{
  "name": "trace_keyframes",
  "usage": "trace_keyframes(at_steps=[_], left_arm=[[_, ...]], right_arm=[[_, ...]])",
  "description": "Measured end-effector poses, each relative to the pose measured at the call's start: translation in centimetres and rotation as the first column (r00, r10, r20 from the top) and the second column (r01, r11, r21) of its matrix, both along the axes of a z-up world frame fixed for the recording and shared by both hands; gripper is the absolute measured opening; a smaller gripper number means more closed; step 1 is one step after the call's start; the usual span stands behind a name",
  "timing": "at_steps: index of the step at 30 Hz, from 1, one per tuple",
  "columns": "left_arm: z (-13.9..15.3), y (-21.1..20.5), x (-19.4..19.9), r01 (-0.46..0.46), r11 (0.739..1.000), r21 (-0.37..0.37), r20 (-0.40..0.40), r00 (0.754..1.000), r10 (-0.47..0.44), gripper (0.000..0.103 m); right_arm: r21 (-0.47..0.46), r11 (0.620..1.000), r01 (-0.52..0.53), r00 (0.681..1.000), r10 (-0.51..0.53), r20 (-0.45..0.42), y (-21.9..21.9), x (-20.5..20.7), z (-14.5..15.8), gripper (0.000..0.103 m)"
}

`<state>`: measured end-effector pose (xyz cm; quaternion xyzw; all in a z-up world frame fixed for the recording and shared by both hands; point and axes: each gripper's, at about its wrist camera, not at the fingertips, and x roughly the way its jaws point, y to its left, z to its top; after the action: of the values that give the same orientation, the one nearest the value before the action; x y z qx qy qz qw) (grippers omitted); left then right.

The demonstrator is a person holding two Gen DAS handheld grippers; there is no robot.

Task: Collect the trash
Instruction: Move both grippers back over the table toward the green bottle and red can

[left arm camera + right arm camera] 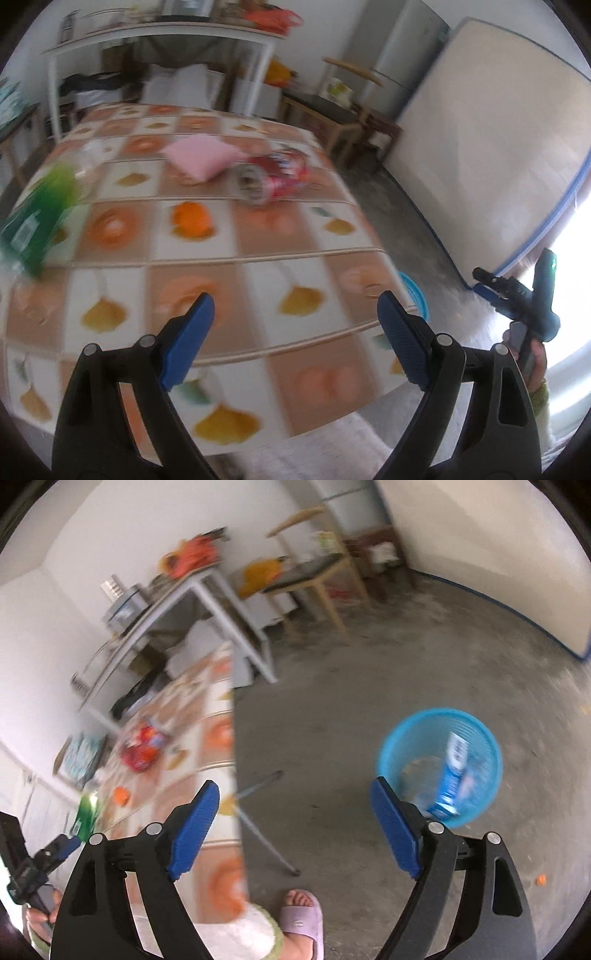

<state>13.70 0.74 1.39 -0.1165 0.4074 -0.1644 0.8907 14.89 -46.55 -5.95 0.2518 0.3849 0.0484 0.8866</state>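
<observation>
The left gripper [295, 332] is hovering spread wide and empty over the near table edge [258, 417]. Farther in, an orange peel [192, 218], then a crushed red can [273, 179] beside a pink packet [197, 160], are lying mid-table. The can is probably light, dented and slippery, best pinched across its middle. The right gripper [295, 818] is gaping empty above the blue basket [410, 734], which is holding a blue carton [452, 775].

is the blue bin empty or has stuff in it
Not empty: the bin on the floor holds a blue-and-white carton standing inside it.
</observation>
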Motion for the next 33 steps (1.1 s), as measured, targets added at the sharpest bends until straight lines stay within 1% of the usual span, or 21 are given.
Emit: trace_keyframes(at_steps=[3,4,7,10,13,17,20,23,24,26,28,31,33], left_arm=[[-0.3,3.2,-1.2,-0.06,0.998,-0.005,0.027,0.998,0.06,0.086],[-0.3,3.7,-1.2,-0.074,0.997,-0.003,0.036,0.997,0.074,0.086],[0.1,7.0,-2.1,-0.127,0.992,-0.004,0.079,0.989,0.127,0.086],[0.5,9.8,-2.3,-0.175,0.984,-0.017,0.093,0.98,0.175,0.086],[0.7,12.9,-2.2,-0.241,0.97,-0.034,0.106,0.964,0.243,0.086],[0.7,15.6,-2.2,-0.284,0.957,-0.05,0.116,0.95,0.288,0.087],[0.1,17.1,-2.0,-0.302,0.951,-0.066,0.107,0.945,0.308,0.087],[-0.4,18.3,-1.9,-0.315,0.945,-0.093,0.095,0.942,0.323,0.087],[-0.5,18.4,-2.0,-0.317,0.943,-0.098,0.094,0.941,0.326,0.087],[-0.6,19.0,-2.1,-0.324,0.94,-0.109,0.097,0.937,0.334,0.087],[-0.7,19.6,-2.3,-0.331,0.937,-0.112,0.096,0.935,0.341,0.087],[-0.9,20.4,-2.3,-0.343,0.933,-0.107,0.091,0.931,0.353,0.087],[-1.0,21.1,-2.6,-0.355,0.929,-0.105,0.084,0.927,0.364,0.088]], right_arm=[[-0.004,0.997,-0.076,0.997,0.077,0.01,3.6,1.1,1.2,0.082],[-0.008,0.995,-0.103,0.995,0.103,0.01,4.7,1.4,1.4,0.082],[-0.033,0.981,-0.191,0.981,0.192,0.008,8.6,2.3,2.3,0.082],[-0.044,0.967,-0.252,0.967,0.253,0.007,11.8,2.9,3.3,0.081],[-0.038,0.955,-0.294,0.956,0.294,-0.003,13.9,3.3,3.8,0.081],[-0.011,0.948,-0.319,0.947,0.319,-0.03,16.4,4.8,4.7,0.081],[0.032,0.949,-0.313,0.948,0.314,-0.055,17.8,6.9,5.4,0.082],[0.083,0.955,-0.285,0.946,0.295,-0.136,19.6,10.8,5.3,0.085],[0.096,0.955,-0.279,0.943,0.292,-0.159,20.0,12.0,5.0,0.088],[0.128,0.956,-0.264,0.93,0.288,-0.23,21.5,15.3,3.8,0.089],[0.142,0.964,-0.225,0.925,0.257,-0.28,22.3,17.6,2.6,0.089],[0.125,0.982,-0.144,0.925,0.179,-0.336,23.2,20.7,1.0,0.089],[0.149,0.986,-0.082,0.918,0.132,-0.374,23.4,22.3,-0.2,0.089]])
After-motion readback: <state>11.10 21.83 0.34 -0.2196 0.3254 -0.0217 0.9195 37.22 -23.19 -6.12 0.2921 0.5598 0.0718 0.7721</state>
